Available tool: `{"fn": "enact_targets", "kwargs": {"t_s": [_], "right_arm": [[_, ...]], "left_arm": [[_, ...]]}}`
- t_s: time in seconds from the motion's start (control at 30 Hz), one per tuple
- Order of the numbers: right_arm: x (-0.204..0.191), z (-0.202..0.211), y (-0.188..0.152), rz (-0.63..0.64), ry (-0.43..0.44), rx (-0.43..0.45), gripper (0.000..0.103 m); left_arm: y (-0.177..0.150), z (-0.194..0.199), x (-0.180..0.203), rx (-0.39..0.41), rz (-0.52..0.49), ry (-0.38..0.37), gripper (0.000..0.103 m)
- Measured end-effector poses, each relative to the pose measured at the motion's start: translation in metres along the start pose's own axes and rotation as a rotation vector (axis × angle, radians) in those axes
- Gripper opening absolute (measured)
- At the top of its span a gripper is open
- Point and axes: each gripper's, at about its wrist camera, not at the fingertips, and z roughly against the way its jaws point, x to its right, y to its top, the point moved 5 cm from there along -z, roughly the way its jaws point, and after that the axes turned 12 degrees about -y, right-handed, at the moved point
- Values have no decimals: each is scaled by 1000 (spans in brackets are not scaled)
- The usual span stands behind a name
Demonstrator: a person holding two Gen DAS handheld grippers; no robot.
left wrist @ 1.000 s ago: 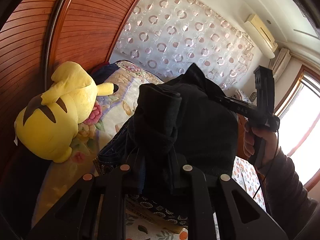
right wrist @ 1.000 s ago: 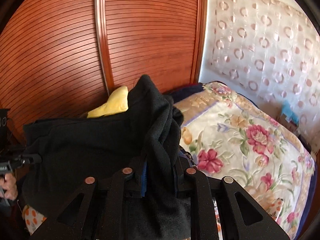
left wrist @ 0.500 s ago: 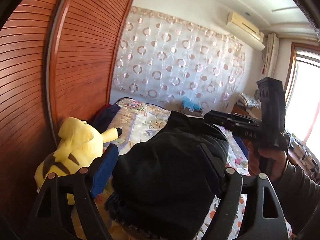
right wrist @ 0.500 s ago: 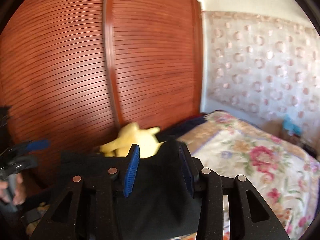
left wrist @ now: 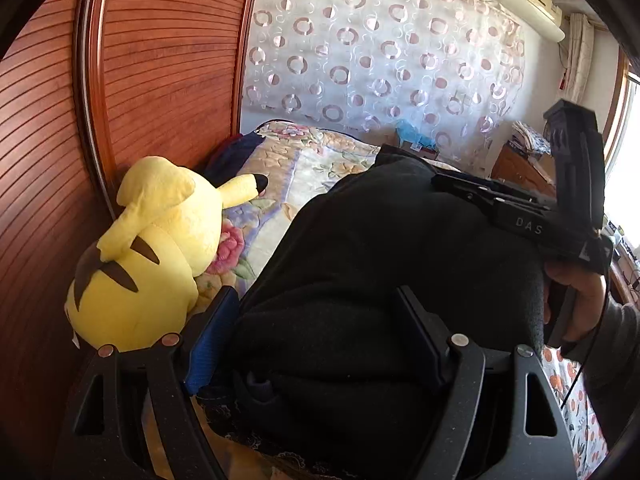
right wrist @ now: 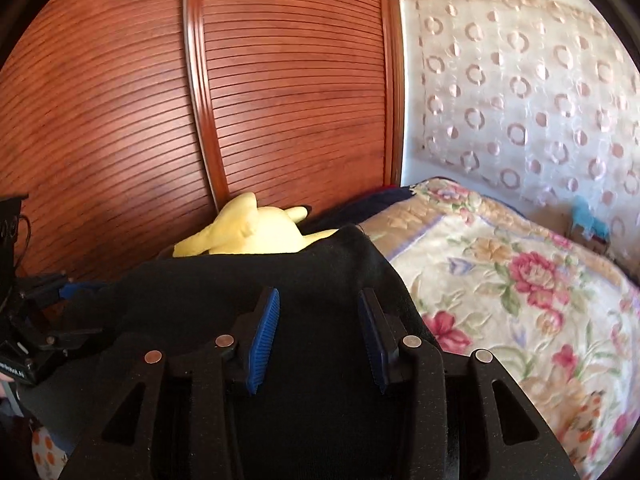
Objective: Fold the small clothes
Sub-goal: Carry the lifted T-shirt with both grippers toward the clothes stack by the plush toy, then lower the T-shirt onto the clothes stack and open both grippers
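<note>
A black garment (left wrist: 384, 256) lies in a folded heap on the bed; it also fills the lower right wrist view (right wrist: 280, 276). My left gripper (left wrist: 320, 336) is open, its blue-padded jaws wide apart either side of the cloth's near end. My right gripper (right wrist: 320, 320) is open too, with the blue pads apart and the black cloth showing between them. The right gripper's body (left wrist: 532, 216) shows in the left wrist view, held in a hand at the garment's right end. The left gripper (right wrist: 44, 312) shows at the left edge of the right wrist view.
A yellow plush toy (left wrist: 152, 256) lies against the slatted wooden wardrobe door (left wrist: 160, 60) on the left. A floral quilt (right wrist: 512, 280) covers the bed. A circle-patterned curtain (left wrist: 380, 52) hangs behind, and a wooden cabinet (left wrist: 520, 168) stands at the right.
Both grippers were shut on the lifted black garment a second ago. They have opened and let it go, and the garment has dropped onto the bed.
</note>
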Motion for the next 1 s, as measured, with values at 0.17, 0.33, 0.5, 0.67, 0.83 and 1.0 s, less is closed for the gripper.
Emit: {"fn": "enact_targets", "kwargs": {"t_s": [0.17,0.33,0.5,0.67,0.83,1.0], "right_arm": [[-3,3,-5,5,-15,24,42],[-9,21,-20,11,-46,31,42],[-17,47,-20,-5,-71,35,42],[-31,73,-22,-33,-74,66,42],[-54,91,-27,-21,-50,84,42],[-68,101,-34,-21,-50,84,42]], "left_arm": [[2,5,10,15,-22,13,80],[7,14,19,31,-51,46,80],[10,29,23,57,-68,69,80],[9,47,24,82,-72,84,80],[4,68,26,114,-79,95,80],[-2,92,25,151,-79,97,85]]}}
